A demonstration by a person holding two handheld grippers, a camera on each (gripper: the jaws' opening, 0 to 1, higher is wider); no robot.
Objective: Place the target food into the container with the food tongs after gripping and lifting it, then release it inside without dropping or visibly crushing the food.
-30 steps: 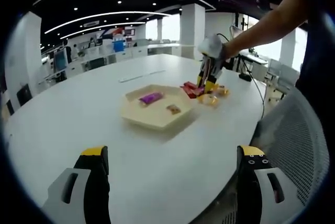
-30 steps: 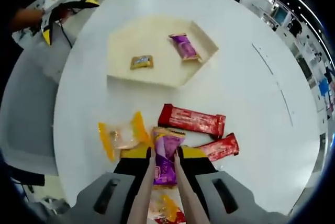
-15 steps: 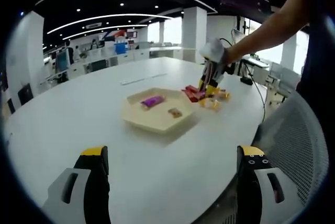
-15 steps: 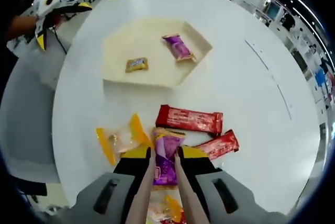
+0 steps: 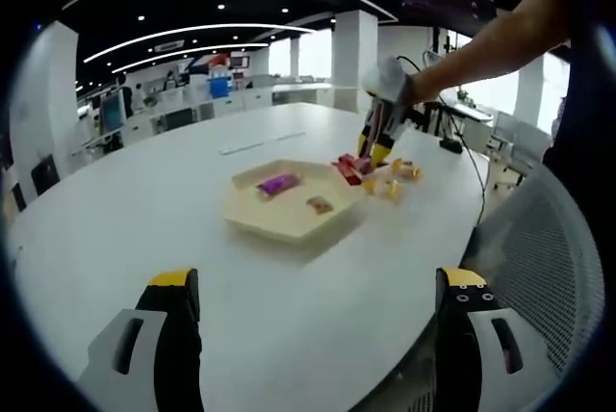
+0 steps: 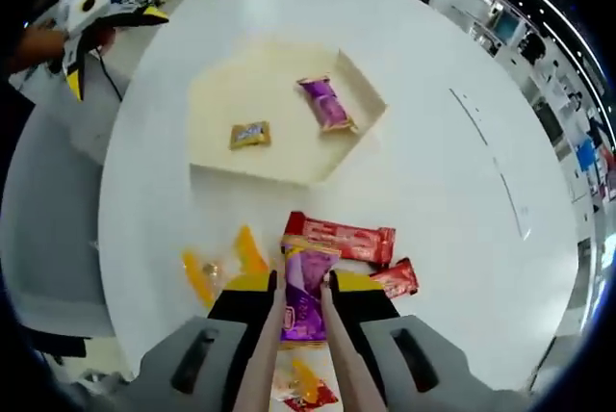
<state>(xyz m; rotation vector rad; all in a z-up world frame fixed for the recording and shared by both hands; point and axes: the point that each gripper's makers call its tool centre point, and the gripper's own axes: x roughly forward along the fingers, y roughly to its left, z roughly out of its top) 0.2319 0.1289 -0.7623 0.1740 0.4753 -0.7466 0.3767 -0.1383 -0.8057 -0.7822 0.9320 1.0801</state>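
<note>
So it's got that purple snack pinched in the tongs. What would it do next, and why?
Probably carry it forward over the tray. The right gripper is shut on the tongs, which pinch the purple packet above the table, short of the tray's near wall.

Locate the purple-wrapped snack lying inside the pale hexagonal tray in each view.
Left gripper view: the purple-wrapped snack lies in the far left part of the pale hexagonal tray, left of centre.
Right gripper view: it lies in the tray's upper right part, above centre.
Shared landmark: the small gold-wrapped snack lying in the same tray.
</note>
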